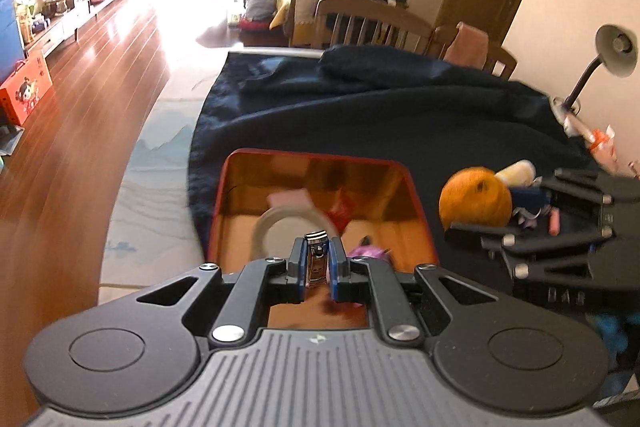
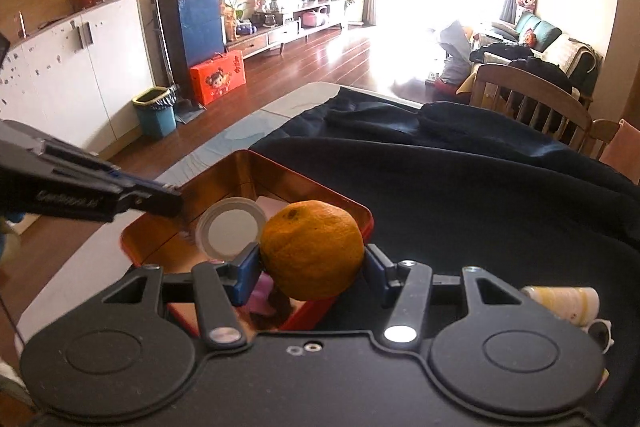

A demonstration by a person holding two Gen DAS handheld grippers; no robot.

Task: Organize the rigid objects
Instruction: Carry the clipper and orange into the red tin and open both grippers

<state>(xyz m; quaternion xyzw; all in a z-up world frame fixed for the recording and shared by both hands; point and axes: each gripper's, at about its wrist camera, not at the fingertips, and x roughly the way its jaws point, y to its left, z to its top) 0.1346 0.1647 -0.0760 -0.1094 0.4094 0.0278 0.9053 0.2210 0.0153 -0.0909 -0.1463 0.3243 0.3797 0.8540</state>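
Observation:
My left gripper [image 1: 317, 259] is shut on a silver nail clipper [image 1: 317, 259], held over the near end of an open red tin box [image 1: 418, 211] with a shiny copper inside. In the box lie a roll of clear tape [image 1: 280, 223], a pink item and a purple item. My right gripper [image 2: 312, 267] is shut on an orange [image 2: 314, 249], hanging above the box's right near corner [image 2: 366, 223]. From the left wrist view, the orange [image 1: 474, 197] and right gripper [image 1: 480, 231] sit right of the box. The left gripper's fingers [image 2: 160, 197] reach over the box's left side.
The box stands on a dark blue cloth [image 1: 400, 115] spread over the table. A yellow-striped white cup [image 2: 564, 303] lies on the cloth at the right. A desk lamp [image 1: 612, 51] stands at the far right, wooden chairs [image 1: 372, 23] behind the table.

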